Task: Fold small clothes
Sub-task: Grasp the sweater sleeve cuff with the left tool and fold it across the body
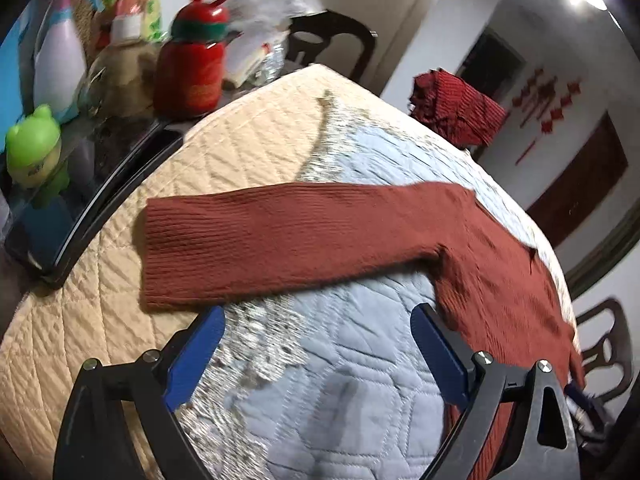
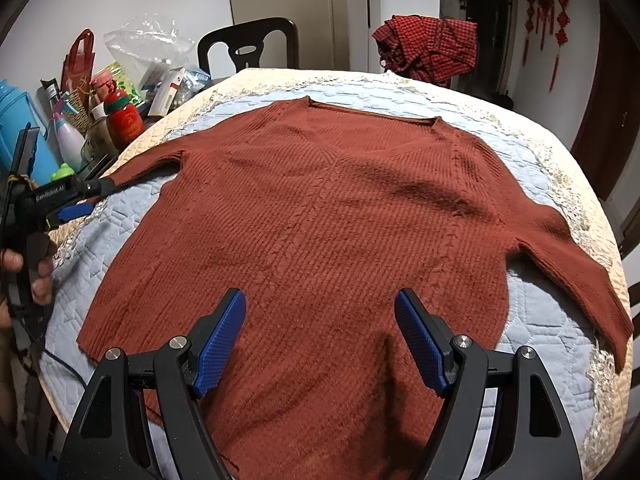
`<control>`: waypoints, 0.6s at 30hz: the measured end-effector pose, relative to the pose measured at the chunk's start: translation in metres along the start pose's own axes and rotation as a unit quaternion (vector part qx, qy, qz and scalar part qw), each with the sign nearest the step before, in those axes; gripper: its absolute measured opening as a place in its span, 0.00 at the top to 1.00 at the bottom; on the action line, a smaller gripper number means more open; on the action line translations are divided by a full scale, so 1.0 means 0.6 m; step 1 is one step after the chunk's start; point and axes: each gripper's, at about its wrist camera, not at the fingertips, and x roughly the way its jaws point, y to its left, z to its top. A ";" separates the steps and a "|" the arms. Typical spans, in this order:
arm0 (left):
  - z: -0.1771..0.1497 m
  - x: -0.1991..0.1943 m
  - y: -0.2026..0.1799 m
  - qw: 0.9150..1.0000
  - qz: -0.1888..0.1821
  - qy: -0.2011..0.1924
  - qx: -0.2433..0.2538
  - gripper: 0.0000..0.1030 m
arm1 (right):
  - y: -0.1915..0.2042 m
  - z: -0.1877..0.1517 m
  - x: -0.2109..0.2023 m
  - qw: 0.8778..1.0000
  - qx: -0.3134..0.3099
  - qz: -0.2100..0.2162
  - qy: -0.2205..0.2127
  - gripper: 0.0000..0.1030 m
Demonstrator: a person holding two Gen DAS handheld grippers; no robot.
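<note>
A: How many garments do you count?

B: Two; one rust sweater point(image 2: 320, 216) spread flat, front up, on the quilted pad point(image 2: 532, 312) that covers the worktop, neckline at the far side; and one red checked cloth point(image 2: 428, 48) bunched at the far edge, too crumpled to tell what it is.

A: Sleeves?

B: Two; both stretched outward; the one on the right side of the right wrist view runs to the pad's edge; the other is partly hidden behind the left gripper point(image 2: 74, 212) there, though the left wrist view shows it whole, cuff point(image 1: 160, 256) lying flat.

A: And the grippers?

B: Two; the left gripper point(image 1: 316, 320) has its jaws wide apart with nothing between them, hovering just short of that sleeve, not touching it; the right gripper point(image 2: 320, 320) also stands wide open and empty, above the sweater's lower body; whether its fingers point(image 2: 224, 336) brush the knit I cannot tell.

A: Anything else?

B: One hand point(image 2: 38, 276) on the left gripper's handle, cut off by the frame; two chairs in the left view, one point(image 1: 328, 40) behind the worktop, one point(image 1: 608, 340) at the right edge; a red jar point(image 1: 192, 72), a green toy point(image 1: 36, 152), and a blurred heap of bottles and packets beside them that I cannot count.
</note>
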 end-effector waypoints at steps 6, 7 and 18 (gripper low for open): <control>0.018 0.011 0.023 0.999 -0.011 -0.006 -0.039 0.12 | -0.009 0.005 0.007 1.000 0.008 0.001 0.002 0.25; 0.021 0.012 0.025 0.999 -0.008 -0.010 -0.044 0.14 | -0.009 0.005 0.009 1.000 0.010 0.001 0.003 0.25; 0.054 0.025 0.040 0.997 0.054 -0.028 -0.055 0.89 | -0.016 0.007 0.020 1.000 0.018 0.004 0.006 0.25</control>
